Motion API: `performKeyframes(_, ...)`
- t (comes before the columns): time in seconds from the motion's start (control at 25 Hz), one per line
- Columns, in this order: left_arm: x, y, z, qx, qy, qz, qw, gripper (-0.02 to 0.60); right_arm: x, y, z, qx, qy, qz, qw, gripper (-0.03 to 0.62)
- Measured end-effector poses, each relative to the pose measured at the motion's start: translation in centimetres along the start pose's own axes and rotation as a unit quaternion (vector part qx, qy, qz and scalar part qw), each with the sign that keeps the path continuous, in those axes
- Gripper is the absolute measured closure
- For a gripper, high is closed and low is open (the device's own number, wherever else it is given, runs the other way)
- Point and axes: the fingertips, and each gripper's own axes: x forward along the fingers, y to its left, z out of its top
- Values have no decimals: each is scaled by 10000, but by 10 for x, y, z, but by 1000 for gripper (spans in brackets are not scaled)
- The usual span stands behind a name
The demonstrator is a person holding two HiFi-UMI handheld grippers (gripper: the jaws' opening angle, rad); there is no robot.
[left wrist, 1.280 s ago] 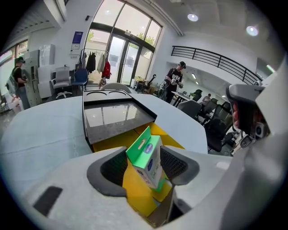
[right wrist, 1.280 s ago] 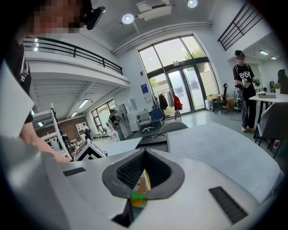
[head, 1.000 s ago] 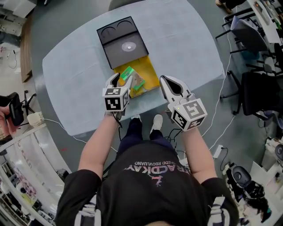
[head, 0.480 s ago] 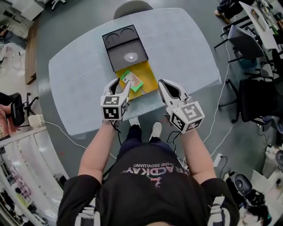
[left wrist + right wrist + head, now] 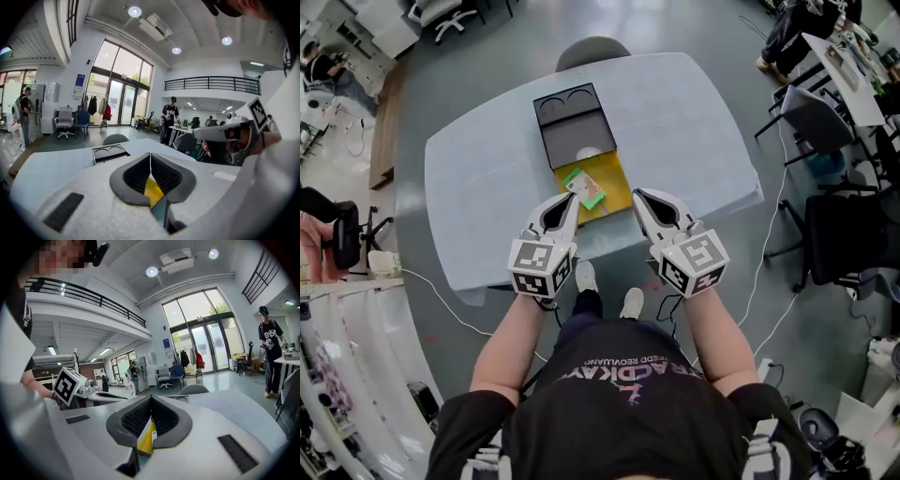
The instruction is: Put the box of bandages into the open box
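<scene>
Holds the left gripper [image 5: 572,199] over the near edge of the pale blue table [image 5: 478,178], marker cube toward the body, tips pointing away. Has just brought its jaws together: touching at the tips, clamping nothing, only a sliver of yellow visible through the gap beneath them. Looks past those tips onto the open box [image 5: 617,192], yellow inside, lying near the table's front edge, between the two grippers and slightly beyond them. Shows the box of bandages [image 5: 584,187], green and white, resting inside the open box toward its left side, skewed against the yellow walls, held by neither gripper. Shows the black lid [image 5: 572,127], with two round recesses and a pale disc, joined to the far side of the open box. Beyond the table's far edge, a grey chair [image 5: 592,49]. Holds the right gripper [image 5: 639,195] near the open box's right front corner, about level with the left one and apart from it. Jaws closed there too, tips meeting, gripping nothing.
</scene>
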Motion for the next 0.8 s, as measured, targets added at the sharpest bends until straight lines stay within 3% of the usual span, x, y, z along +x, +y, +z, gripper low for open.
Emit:
performKeyframes(0.32, -47, -50, 30, 190, -471, -4, 9987, 565, -34, 27, 29, -257, -287, 380, 9985, 585)
performKeyframes(0.8, -89, -114, 23, 65, -666, 164, 9976, 565, -91, 57, 40, -491, -465, 957, 9931, 585)
